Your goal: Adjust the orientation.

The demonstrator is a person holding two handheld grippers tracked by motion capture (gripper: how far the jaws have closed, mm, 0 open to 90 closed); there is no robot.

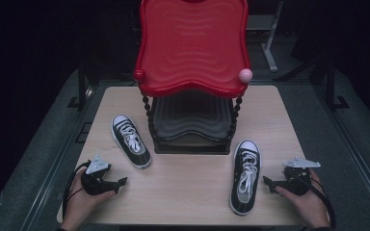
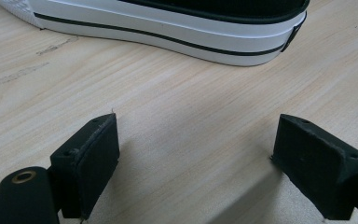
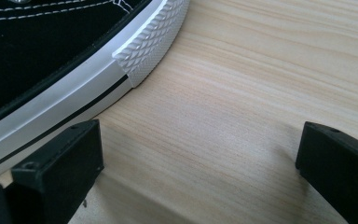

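Wooden table [image 1: 192,190] stood in a dark room, two-tier rack with red top shelf [image 1: 192,43] at its far side. Left shoe [image 1: 131,140] lay beside the rack, right shoe [image 1: 245,175] nearer front. Left gripper [image 1: 120,183] rested near left shoe, jaws spread, empty. Right gripper [image 1: 268,183] sat just beside right shoe, jaws apart, empty.
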